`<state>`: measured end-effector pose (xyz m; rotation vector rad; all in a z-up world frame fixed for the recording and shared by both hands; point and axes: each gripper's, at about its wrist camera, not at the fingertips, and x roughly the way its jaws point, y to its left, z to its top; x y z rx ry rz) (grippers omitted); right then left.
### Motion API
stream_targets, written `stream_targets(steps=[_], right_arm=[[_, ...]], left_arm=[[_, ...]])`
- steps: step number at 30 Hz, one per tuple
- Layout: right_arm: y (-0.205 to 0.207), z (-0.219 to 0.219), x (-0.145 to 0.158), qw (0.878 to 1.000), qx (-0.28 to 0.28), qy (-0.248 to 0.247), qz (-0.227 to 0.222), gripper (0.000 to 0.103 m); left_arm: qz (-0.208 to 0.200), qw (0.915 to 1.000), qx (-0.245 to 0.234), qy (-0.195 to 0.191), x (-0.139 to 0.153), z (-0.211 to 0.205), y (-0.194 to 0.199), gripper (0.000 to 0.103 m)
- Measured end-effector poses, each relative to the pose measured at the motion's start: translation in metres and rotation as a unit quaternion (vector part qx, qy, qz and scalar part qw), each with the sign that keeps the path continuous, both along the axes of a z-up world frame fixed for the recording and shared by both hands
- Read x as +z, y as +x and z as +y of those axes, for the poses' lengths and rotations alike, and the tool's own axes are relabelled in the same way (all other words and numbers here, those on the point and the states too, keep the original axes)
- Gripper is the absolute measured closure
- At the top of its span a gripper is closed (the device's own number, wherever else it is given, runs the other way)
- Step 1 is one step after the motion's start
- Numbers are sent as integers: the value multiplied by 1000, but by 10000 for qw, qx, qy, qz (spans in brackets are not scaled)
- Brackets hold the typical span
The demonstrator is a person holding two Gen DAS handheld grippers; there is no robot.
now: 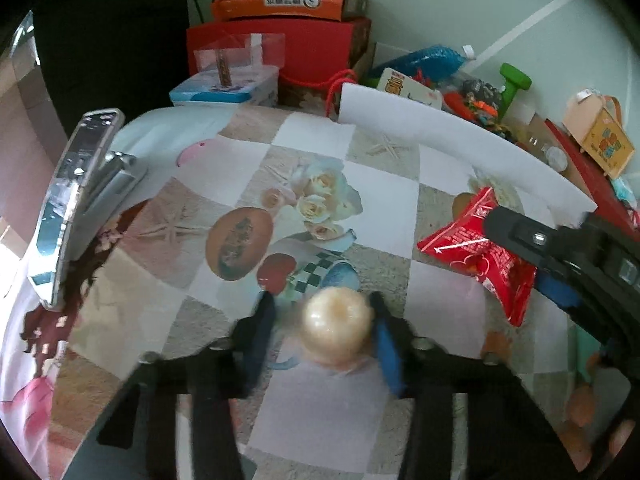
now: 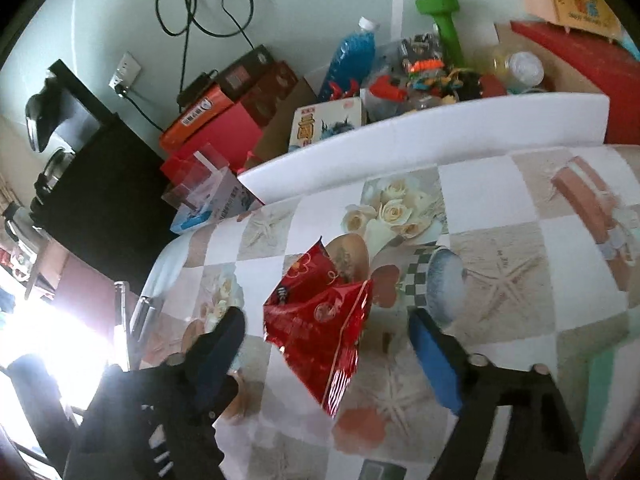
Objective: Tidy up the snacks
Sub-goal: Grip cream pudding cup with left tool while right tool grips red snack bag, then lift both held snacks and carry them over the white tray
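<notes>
1. the table (image 1: 384, 184) under its patterned cloth is carrying everything; a white board (image 1: 460, 136) is standing along its far edge, walling off the clutter behind.
2. behind that board a red box (image 1: 320, 48), a blue bottle (image 2: 352, 52) and a green dumbbell (image 2: 444, 24) are crowding the wall side, well apart from your work.
3. at the table's left edge a shiny clear case (image 1: 76, 200) is leaning upright, near your left side but not touching the claw.
4. your right gripper (image 2: 326, 340) is straddling the red snack bag (image 2: 320, 320), which is lying crumpled on the cloth; its jaws are standing clear of the bag on both sides, so it is not clamping yet.
5. your left gripper (image 1: 320, 332) is bracketing the small round cream-coloured snack (image 1: 336, 328) near the table's front; one blue pad (image 1: 386, 344) is touching it, the other, blurred, is sitting just beside it, so you cannot tell if it is gripping.
</notes>
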<state>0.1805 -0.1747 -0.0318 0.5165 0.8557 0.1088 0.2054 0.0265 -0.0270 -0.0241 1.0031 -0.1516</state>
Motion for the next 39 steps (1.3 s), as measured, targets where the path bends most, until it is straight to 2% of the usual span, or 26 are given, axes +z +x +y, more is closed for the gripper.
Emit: stream_targets(steps=[1, 5, 8, 13, 16, 22, 25, 31, 37, 39], right_arm=[[3, 0, -3, 9999, 69, 105, 27, 48], [-4, -2, -2, 9997, 91, 223, 26, 55], [-27, -7, 11, 9991, 61, 393, -118, 55], [-106, -23, 46, 9979, -195, 274, -544, 55], [-157, -40, 60, 9965, -519, 46, -647, 55], [-239, -79, 64, 9924, -1052, -491, -401, 55], [-269, -98, 59, 9900, -1268, -555, -274, 55], [-298, -123, 46, 9870, -1504, -543, -138, 55], [-304, -140, 34, 9871, -1506, -526, -153, 54], [-306, -140, 32, 9868, -1501, -588, -146, 51]], left_arm=[[-45, 10000, -17, -17, 0, 0, -1, 66], [-35, 10000, -41, -49, 3, 1, -4, 66], [-13, 9998, -46, -169, 9, 0, -14, 66], [-94, 9990, -219, -379, 32, -14, -50, 66], [-209, 9970, -567, -476, 50, -38, -83, 66], [-310, 9888, -1316, -635, 70, -88, -141, 66], [-323, 9838, -1656, -601, 73, -110, -169, 66], [-319, 9691, -2415, -388, 71, -152, -213, 66], [-267, 9616, -2727, -157, 57, -178, -228, 66], [-240, 9597, -2799, -45, 51, -183, -231, 66]])
